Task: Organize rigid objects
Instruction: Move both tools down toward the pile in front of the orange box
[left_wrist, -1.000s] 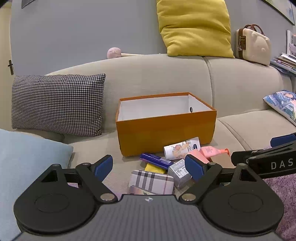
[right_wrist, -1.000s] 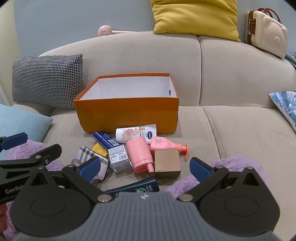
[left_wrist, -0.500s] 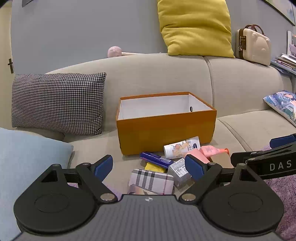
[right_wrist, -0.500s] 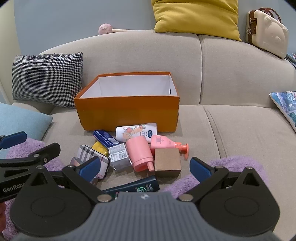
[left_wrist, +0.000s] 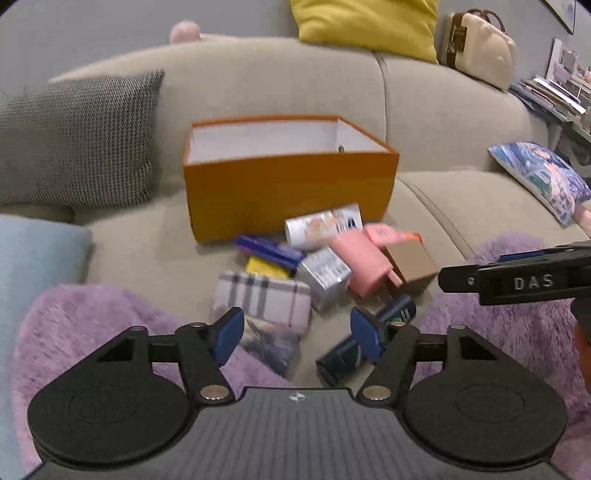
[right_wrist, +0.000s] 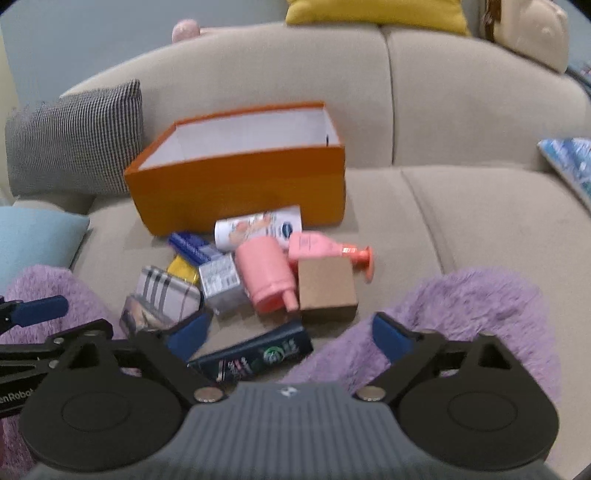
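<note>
Motion blur and crowded edges hide much of the pile

Both views are smeared, so print on the white tube (right_wrist: 258, 229) and silver carton (left_wrist: 324, 275) is unreadable. The yellow item (right_wrist: 181, 268) is mostly covered by neighbours; the dark tube (left_wrist: 364, 341) is partly behind a blue pad. The yellow cushion (left_wrist: 365, 26) and patterned cushion (right_wrist: 569, 162) are cut by frame edges.

A beige sofa (right_wrist: 461, 221) bears an orange box (right_wrist: 240, 192), scattered toiletries and cushions.
</note>
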